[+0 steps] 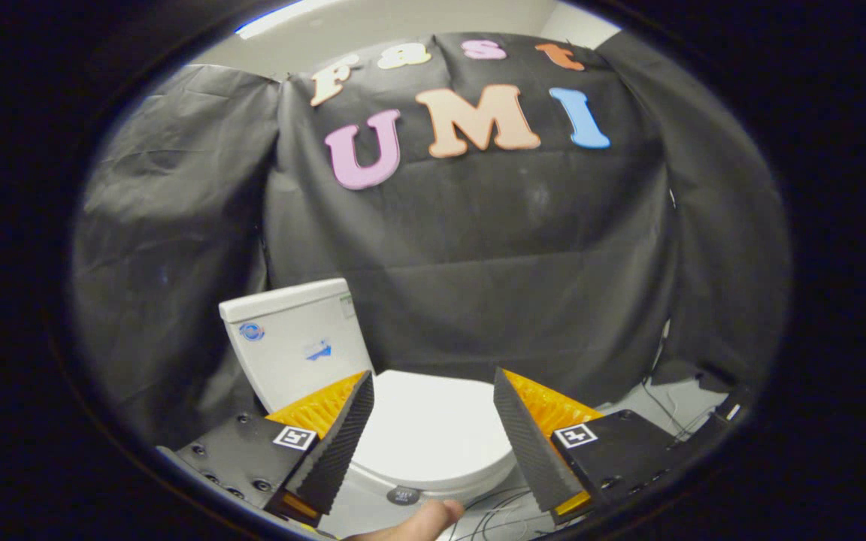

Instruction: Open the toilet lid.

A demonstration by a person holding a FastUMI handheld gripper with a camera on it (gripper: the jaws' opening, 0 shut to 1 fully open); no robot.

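Observation:
A white toilet stands against the black cloth wall, seen from above. Its lid (433, 428) lies flat and closed over the bowl, showing between and just beyond my fingers. The white tank (294, 342) rises behind the lid, past the left finger (343, 443). My gripper (433, 398) is open, hovering above the lid with a clear gap under it, and nothing is held. The right finger (527, 443) hangs over the lid's right side. The lid's front edge (440, 485) curves below the fingertips.
A small dark round object (404, 495) sits on the floor just before the toilet's front edge. Thin cables (493, 503) trail across the pale floor on the right. A person's fingertip (425, 520) shows below the fingers. Black cloth walls surround the toilet.

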